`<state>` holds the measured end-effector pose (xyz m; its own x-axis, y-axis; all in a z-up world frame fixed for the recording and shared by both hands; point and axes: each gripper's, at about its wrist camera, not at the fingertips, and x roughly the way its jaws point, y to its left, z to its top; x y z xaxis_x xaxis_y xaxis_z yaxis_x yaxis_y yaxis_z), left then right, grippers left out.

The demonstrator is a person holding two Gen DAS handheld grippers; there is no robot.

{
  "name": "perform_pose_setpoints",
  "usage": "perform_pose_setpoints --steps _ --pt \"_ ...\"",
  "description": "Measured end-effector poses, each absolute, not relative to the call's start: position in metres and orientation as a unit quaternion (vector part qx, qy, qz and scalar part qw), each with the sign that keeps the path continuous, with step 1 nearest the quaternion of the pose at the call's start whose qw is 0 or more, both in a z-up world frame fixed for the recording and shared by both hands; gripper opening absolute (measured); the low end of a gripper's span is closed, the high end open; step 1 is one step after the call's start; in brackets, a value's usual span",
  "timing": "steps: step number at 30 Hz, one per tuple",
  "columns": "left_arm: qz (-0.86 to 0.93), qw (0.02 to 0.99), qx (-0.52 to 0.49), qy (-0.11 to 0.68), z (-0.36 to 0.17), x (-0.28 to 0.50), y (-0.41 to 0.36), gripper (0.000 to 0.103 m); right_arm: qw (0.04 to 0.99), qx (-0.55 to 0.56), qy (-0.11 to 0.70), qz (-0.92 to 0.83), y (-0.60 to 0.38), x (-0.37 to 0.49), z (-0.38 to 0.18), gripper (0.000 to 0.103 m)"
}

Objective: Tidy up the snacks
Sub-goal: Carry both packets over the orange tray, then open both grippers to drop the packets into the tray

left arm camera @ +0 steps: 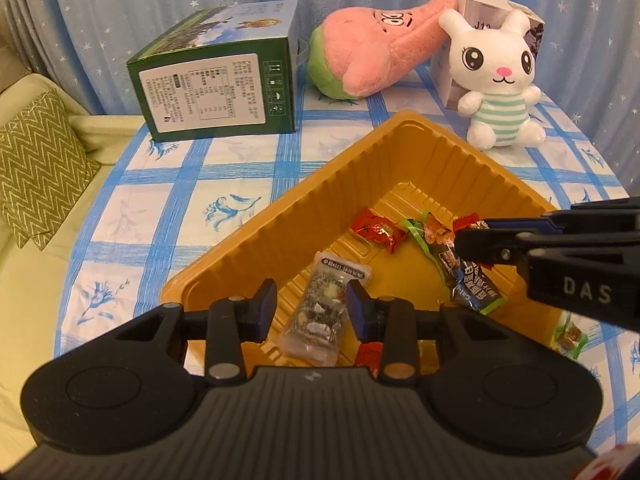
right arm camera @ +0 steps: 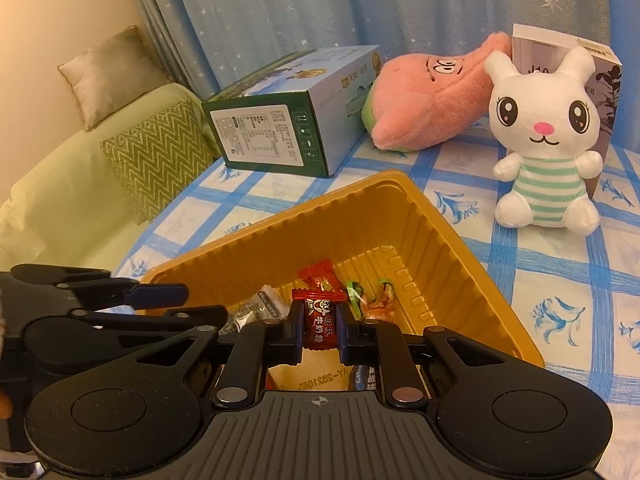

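Tongs over the gold tray [right arm camera: 460,280] on the desk [left arm camera: 200,184]

Right tongs [right arm camera: 320,330] grip a red candy [right arm camera: 316,316] above the tray; left tongs [left arm camera: 312,306] stand apart astride a clear packet [left arm camera: 320,312], pads seemingly clear; next: release the candy inside.

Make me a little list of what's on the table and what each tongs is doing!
tray: golden tray, snacks inside
left tongs: around a clear seed bar, grip unclear
right tongs: shut on a red candy
toys: white bunny, pink plush
box: green box, lying down
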<state>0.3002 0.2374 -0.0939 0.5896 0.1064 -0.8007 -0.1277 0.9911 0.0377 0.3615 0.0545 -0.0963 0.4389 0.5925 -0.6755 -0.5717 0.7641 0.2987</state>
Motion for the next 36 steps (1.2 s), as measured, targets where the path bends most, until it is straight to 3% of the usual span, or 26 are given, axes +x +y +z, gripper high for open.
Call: perform_pose_setpoints --steps 22,23,26,27,36 --pt "0.086 0.891 -0.04 0.444 -0.09 0.292 0.25 0.035 0.841 0.008 0.417 0.345 0.076 0.373 -0.109 0.017" --pt "0.087 0.89 -0.04 0.445 -0.09 0.291 0.251 0.035 0.839 0.009 0.419 0.346 0.076 0.375 -0.109 0.02" --pt "0.089 0.89 -0.042 0.445 -0.09 0.289 0.25 0.035 0.839 0.017 0.42 0.346 0.072 0.376 -0.109 0.048" --pt "0.089 0.89 -0.043 0.445 -0.089 0.288 0.25 0.035 0.842 0.02 0.416 0.343 0.069 0.376 -0.109 0.051" --pt "0.093 0.892 -0.047 0.44 -0.083 0.276 0.241 0.036 0.843 0.028 0.415 0.342 0.045 0.364 -0.101 0.056"
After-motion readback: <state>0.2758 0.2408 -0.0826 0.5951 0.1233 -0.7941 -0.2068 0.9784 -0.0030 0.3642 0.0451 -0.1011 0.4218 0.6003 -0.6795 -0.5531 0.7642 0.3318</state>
